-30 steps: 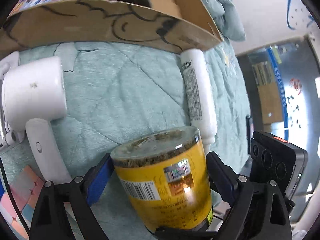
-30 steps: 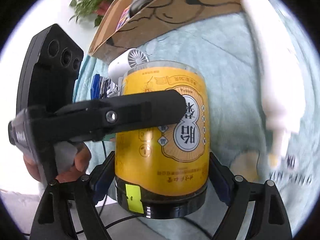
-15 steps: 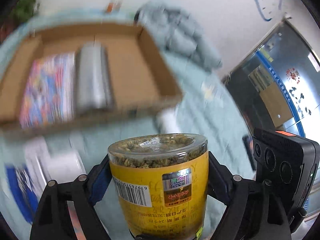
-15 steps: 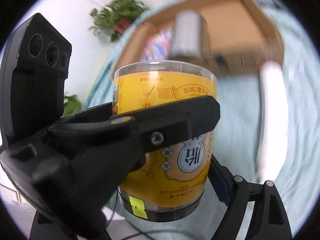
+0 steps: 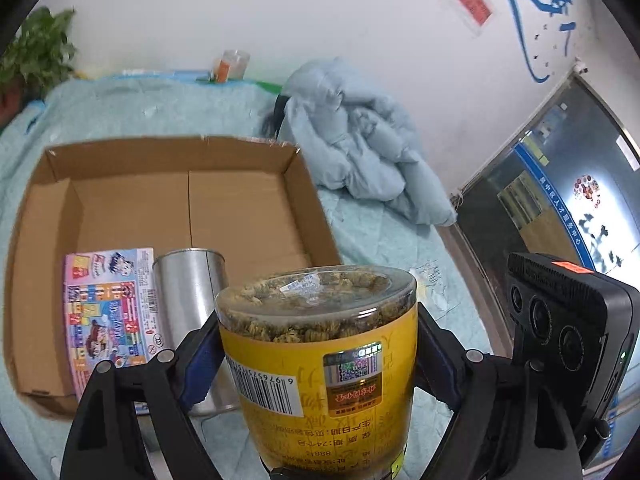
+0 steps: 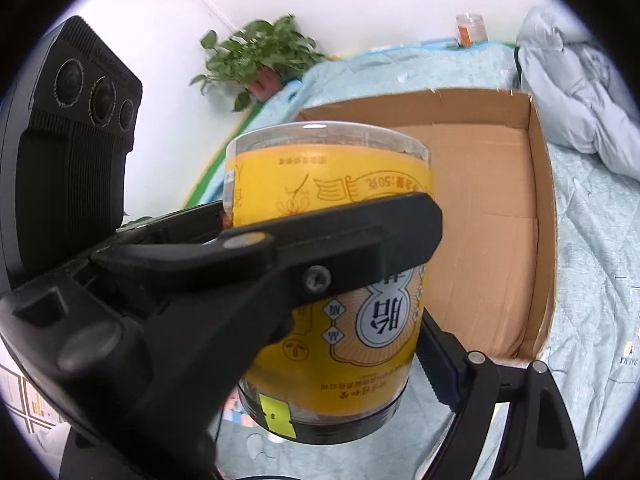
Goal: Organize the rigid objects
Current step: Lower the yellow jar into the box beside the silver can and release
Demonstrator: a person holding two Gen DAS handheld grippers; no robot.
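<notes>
A yellow-labelled clear jar of dried flowers hangs upside down in the air, its black lid at the bottom. My left gripper is shut on its sides, blue pads pressed to the label. My right gripper grips the same jar from another side; its left finger is hidden behind the left gripper's black finger. Beyond and below lies an open cardboard box holding a colourful packet and a silver can.
The box rests on a teal quilted bed. A crumpled pale blue jacket lies to the box's right. A potted plant and a small orange-labelled jar stand by the far wall. A glass door is at the right.
Both grippers have risen with the jar off the bed. The box's inside has come into view from above. The hair dryer and white bottle have dropped out of sight.
</notes>
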